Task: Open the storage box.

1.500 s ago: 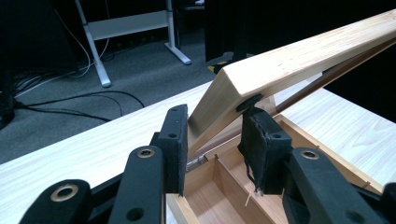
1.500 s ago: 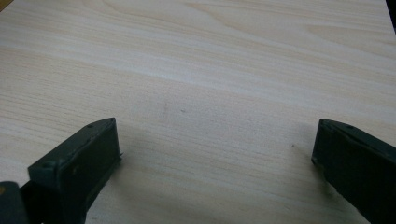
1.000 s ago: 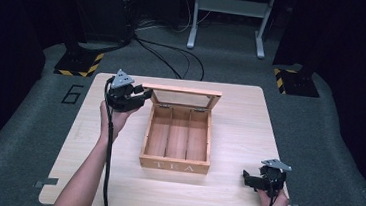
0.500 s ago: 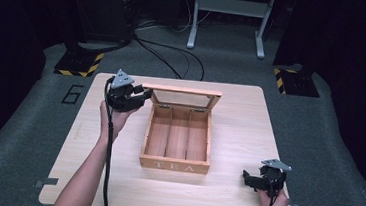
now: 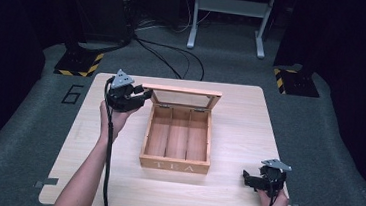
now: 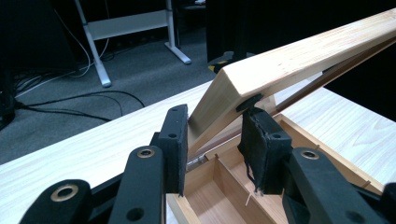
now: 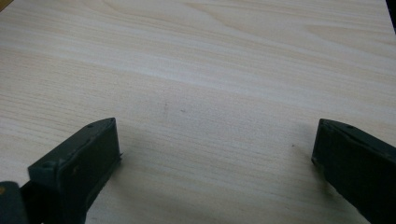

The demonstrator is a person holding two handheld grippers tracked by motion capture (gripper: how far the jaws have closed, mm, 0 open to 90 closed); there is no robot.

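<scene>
A wooden tea box [image 5: 175, 158] with three empty compartments stands at the middle of the table, its glass-paned lid [image 5: 182, 90] raised at the back. My left gripper [image 5: 144, 93] is at the lid's left corner. In the left gripper view its pads [image 6: 175, 140] sit on either side of the lid's wooden frame [image 6: 299, 60], pressing on it, with the open box [image 6: 224, 186] below. My right gripper [image 5: 245, 178] rests low near the table's front right corner, apart from the box. Its jaws stand wide open over bare tabletop [image 7: 210, 70], with nothing between them.
The light wooden table [image 5: 249, 124] has bare room left and right of the box. Beyond its far edge lie dark carpet, black cables [image 5: 174, 62], a white stand's legs [image 5: 227, 31] and two hazard-striped bases [image 5: 79, 64]. A "6" [image 5: 73, 94] marks the floor at left.
</scene>
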